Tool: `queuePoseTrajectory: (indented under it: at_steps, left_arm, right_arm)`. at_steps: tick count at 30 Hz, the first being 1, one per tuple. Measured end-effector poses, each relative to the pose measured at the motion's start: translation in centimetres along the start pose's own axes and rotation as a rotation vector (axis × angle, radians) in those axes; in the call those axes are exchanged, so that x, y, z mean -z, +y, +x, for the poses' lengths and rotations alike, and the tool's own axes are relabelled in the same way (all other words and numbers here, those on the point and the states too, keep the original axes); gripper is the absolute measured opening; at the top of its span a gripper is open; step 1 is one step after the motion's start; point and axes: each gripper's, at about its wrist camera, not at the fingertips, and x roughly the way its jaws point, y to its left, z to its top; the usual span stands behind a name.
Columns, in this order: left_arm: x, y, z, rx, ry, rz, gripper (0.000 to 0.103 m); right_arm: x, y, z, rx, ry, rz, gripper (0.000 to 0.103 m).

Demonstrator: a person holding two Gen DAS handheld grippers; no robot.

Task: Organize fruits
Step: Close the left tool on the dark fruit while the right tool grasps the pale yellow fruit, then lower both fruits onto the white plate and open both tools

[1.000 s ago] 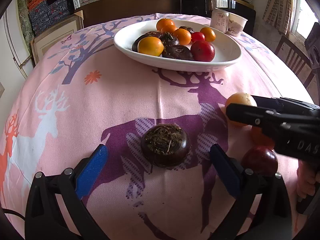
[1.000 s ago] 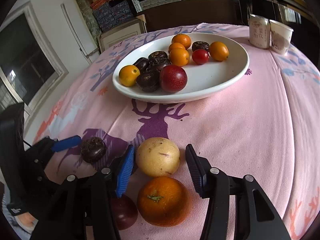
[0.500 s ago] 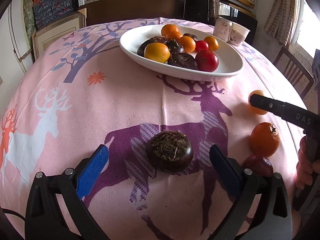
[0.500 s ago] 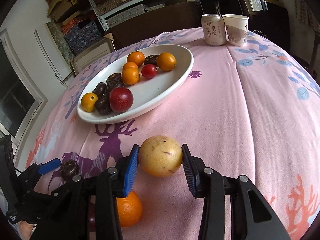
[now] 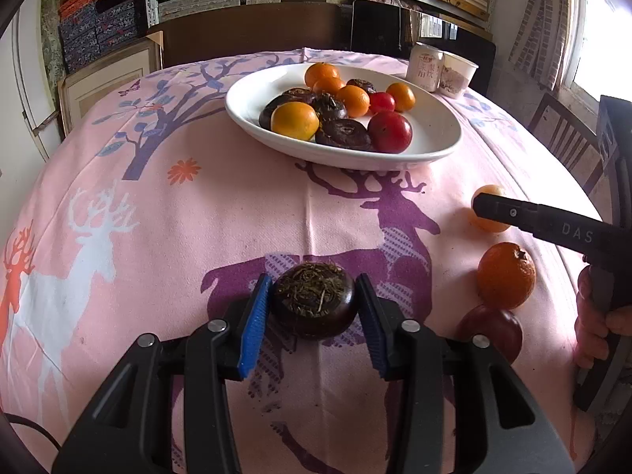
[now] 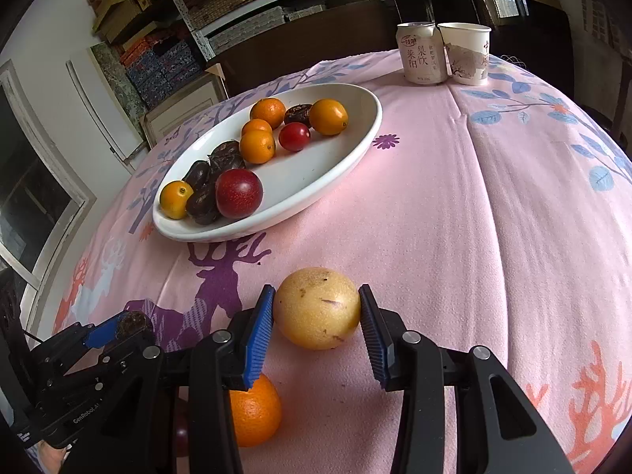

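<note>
A dark brown round fruit [image 5: 312,306] with a rough dried top lies on the pink tablecloth. My left gripper [image 5: 312,310] is closing on it, and both blue pads touch its sides. My right gripper [image 6: 316,316] is shut on a yellow speckled fruit [image 6: 316,308] resting on the cloth. In the left wrist view that yellow fruit [image 5: 488,193] is half hidden behind the right gripper's finger [image 5: 513,211]. A white oval plate [image 5: 434,150] further back holds several oranges, dark fruits and red ones. An orange tangerine [image 5: 505,274] and a red plum [image 5: 491,330] lie loose between the grippers.
A drink can [image 6: 420,53] and a paper cup [image 6: 466,53] stand at the table's far edge behind the plate [image 6: 355,150]. A wooden chair [image 5: 565,134] stands at the right. Shelves with boxes line the back wall. A hand [image 5: 592,328] holds the right gripper.
My left gripper's jaws have come in from wide open onto the dark fruit. The right gripper shifted and rolled a second ago, its pads now against the yellow fruit, then held still.
</note>
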Motion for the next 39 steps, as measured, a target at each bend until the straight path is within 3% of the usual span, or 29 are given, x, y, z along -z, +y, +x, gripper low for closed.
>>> queuePoseTrajectory:
  at_steps: [8, 18, 26, 27, 28, 29, 30, 39]
  left_arm:
    - [-1.7, 0.1, -1.3, -0.019, -0.077, -0.013, 0.043]
    - [-10.2, -1.5, 0.5, 0.018, -0.177, -0.046, 0.043]
    - [-10.8, -0.6, 3.9, 0.071, -0.139, -0.072, 0.044]
    - [-10.7, -0.7, 3.9, 0.075, -0.145, -0.063, 0.048]
    - [-10.7, -0.9, 3.9, 0.077, -0.149, -0.051, 0.052]
    - [-10.6, -0.9, 3.8, 0.071, -0.161, -0.047, 0.066]
    - [-10.5, -1.0, 3.7, 0.055, -0.178, -0.046, 0.079]
    - [-8.7, 0.6, 2.9, -0.012, -0.177, -0.093, 0.096]
  right_arm:
    - [-0.4, -0.5, -1.8, -0.026, -0.081, 0.032, 0.043]
    - [-2.0, -1.1, -4.3, -0.064, -0.233, 0.058, 0.043]
    - [-8.4, 0.3, 0.0, -0.09, -0.211, 0.086, 0.045]
    - [-8.4, 0.4, 0.7, -0.106, -0.216, 0.09, 0.046]
    - [-8.2, 0.3, 1.1, -0.1, -0.217, 0.096, 0.059]
    - [-8.0, 0.1, 1.3, -0.087, -0.211, 0.096, 0.065]
    - [-7.8, -0.2, 1.2, -0.083, -0.211, 0.094, 0.065]
    - [-5.0, -4.3, -0.6, -0.116, -0.192, 0.249, 0.068]
